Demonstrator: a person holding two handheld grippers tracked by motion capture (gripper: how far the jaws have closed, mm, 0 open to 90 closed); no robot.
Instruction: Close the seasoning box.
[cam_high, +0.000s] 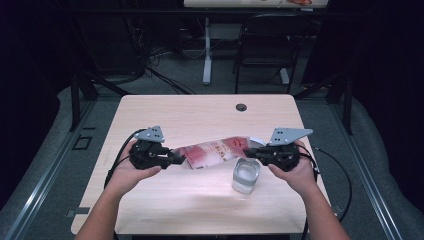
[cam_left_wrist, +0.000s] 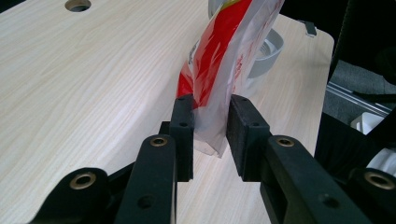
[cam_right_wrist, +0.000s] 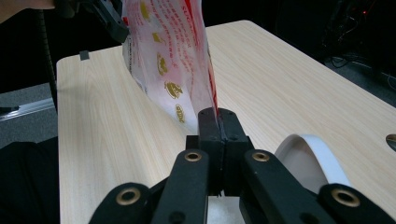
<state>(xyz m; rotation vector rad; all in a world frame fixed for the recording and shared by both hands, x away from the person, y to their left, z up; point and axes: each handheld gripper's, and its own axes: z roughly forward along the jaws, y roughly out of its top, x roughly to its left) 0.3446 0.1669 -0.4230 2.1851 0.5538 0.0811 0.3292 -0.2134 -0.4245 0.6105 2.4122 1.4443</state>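
Observation:
A red and white printed plastic bag (cam_high: 210, 152) hangs stretched between my two grippers, just above the wooden table (cam_high: 200, 115). My left gripper (cam_high: 180, 160) holds its left end; in the left gripper view the bag (cam_left_wrist: 224, 46) fills the gap between the pads of the left gripper (cam_left_wrist: 210, 107), and both pads press on it. My right gripper (cam_high: 248, 152) holds the other end. In the right gripper view the right gripper (cam_right_wrist: 218, 116) is shut tight on the thin edge of the bag (cam_right_wrist: 173, 56).
A clear glass cup (cam_high: 246, 175) stands on the table just below the right gripper. A white round lid or bowl (cam_right_wrist: 308, 158) lies close behind the bag's right end. A cable hole (cam_high: 241, 107) is at the table's far edge, and a black chair (cam_high: 270, 45) stands beyond.

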